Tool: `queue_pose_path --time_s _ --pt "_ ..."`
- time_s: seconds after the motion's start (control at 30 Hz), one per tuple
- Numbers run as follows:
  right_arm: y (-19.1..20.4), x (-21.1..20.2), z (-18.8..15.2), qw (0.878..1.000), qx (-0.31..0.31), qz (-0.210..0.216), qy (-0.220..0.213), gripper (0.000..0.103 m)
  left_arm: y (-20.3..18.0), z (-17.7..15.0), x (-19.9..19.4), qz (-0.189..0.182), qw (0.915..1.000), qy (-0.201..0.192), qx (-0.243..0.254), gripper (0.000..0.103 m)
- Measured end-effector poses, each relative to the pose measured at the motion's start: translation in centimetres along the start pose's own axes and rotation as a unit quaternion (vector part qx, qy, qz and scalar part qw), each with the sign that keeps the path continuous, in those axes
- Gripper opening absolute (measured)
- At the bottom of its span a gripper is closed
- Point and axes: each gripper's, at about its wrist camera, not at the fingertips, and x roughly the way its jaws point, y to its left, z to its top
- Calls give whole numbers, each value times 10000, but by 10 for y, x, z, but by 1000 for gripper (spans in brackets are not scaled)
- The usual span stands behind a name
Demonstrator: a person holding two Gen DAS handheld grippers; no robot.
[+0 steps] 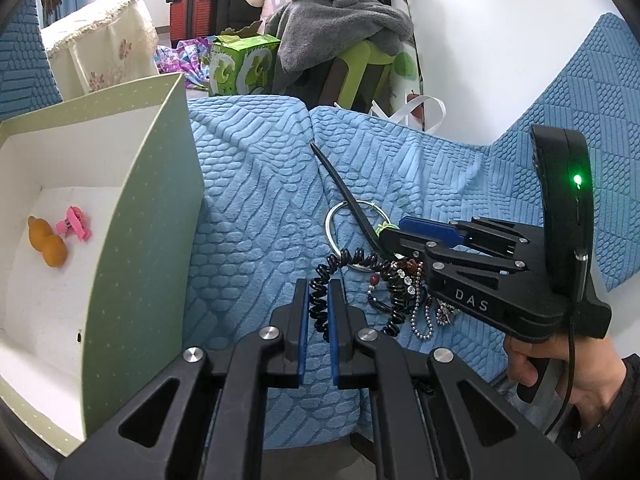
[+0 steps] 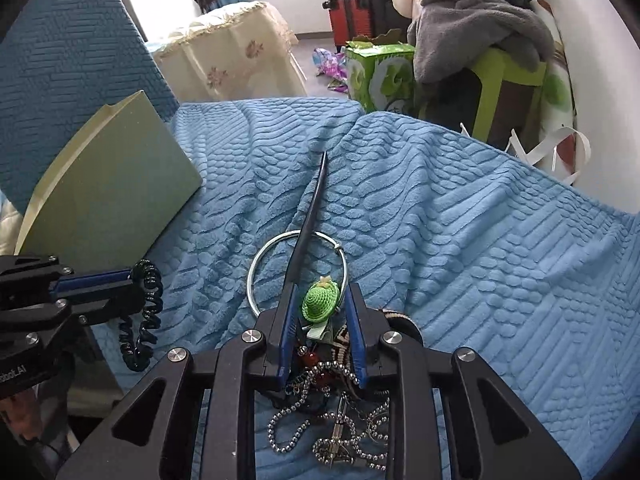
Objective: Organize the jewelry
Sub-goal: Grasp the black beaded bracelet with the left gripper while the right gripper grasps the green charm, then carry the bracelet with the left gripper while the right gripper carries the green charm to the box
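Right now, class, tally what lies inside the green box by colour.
Pink: 1, the hair clip
Orange: 1, the gourd
Total: 2 in the box

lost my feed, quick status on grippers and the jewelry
Left gripper shut on black coil hair tie. Right gripper open over jewelry pile, green crochet clip between fingers. Box alongside, nothing blocking.
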Motion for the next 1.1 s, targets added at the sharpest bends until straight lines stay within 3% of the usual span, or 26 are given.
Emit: queue_pose_path --time_s 0.23,0.33,0.6,1.1 --pt "-9 6 8 9988 315 291 249 21 -1 0 1 22 10000 -2 39 8" --pt "-11 7 8 9986 303 338 289 13 -1 0 2 28 10000 3 16 8" --pt "-1 -2 0 9997 172 63 139 12 -3 1 0 30 10000 -12 0 8" --pt "5 -88 -35 9916 811 -826 -579 12 -6 3 -22 -115 9999 -40 15 8"
